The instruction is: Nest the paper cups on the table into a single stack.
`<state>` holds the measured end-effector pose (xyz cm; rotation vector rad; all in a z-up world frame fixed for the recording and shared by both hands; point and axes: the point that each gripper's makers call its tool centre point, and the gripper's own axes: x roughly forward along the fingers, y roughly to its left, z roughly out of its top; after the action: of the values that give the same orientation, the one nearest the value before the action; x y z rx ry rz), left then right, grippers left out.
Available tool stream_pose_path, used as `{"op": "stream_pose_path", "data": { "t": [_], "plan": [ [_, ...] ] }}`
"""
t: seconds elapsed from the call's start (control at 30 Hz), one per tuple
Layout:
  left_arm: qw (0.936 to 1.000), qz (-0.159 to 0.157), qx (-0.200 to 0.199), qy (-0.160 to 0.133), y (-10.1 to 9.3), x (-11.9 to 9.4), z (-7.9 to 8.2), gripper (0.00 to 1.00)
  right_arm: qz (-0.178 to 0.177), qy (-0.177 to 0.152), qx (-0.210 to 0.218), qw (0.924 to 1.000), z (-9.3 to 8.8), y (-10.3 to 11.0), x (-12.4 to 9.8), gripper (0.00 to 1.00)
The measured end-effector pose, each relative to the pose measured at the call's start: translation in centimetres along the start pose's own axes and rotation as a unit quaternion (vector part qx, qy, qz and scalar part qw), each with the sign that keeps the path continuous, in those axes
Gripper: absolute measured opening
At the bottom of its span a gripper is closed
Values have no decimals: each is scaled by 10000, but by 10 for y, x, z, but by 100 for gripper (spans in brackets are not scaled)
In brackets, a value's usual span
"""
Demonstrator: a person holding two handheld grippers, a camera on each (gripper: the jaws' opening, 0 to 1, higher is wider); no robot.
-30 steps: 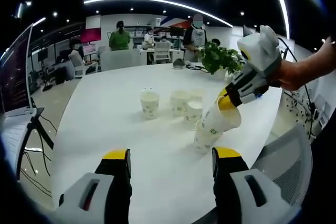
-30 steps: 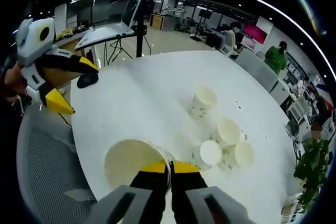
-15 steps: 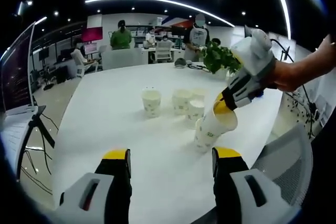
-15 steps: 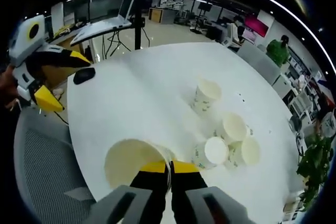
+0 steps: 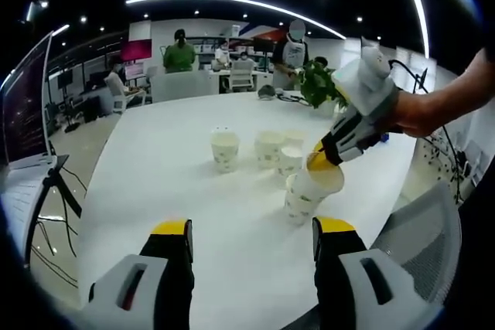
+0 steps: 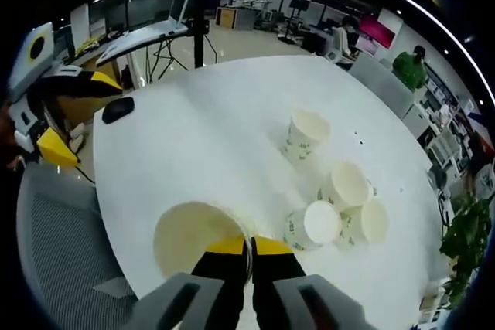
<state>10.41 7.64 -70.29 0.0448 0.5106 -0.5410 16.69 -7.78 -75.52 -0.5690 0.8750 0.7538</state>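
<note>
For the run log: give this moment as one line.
right gripper: shut on held cup rim, over another cup | left gripper: open, idle | loose cups: standing on table

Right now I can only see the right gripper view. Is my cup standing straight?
Observer: No. From the left gripper view, the paper cup in your right gripper leans to one side.
Operator: What's under it?
Observer: A second cup rim shows just below it, with a printed cup wall reaching down to the white table. It looks nested, but I can't be sure.
Operator: Is my other gripper holding something?
Observer: No. The left gripper has its jaws apart, with nothing between them.
</note>
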Motion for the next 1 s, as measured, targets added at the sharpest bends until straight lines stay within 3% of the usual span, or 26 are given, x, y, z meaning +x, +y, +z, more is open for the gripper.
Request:
{"op": "stream_pose_path", "data": {
  "t": [1.0],
  "plan": [
    [10000, -17, -5, -9, 3, 0, -1, 61, 26, 239, 157, 9996, -6, 1, 13, 0]
  ]
}}
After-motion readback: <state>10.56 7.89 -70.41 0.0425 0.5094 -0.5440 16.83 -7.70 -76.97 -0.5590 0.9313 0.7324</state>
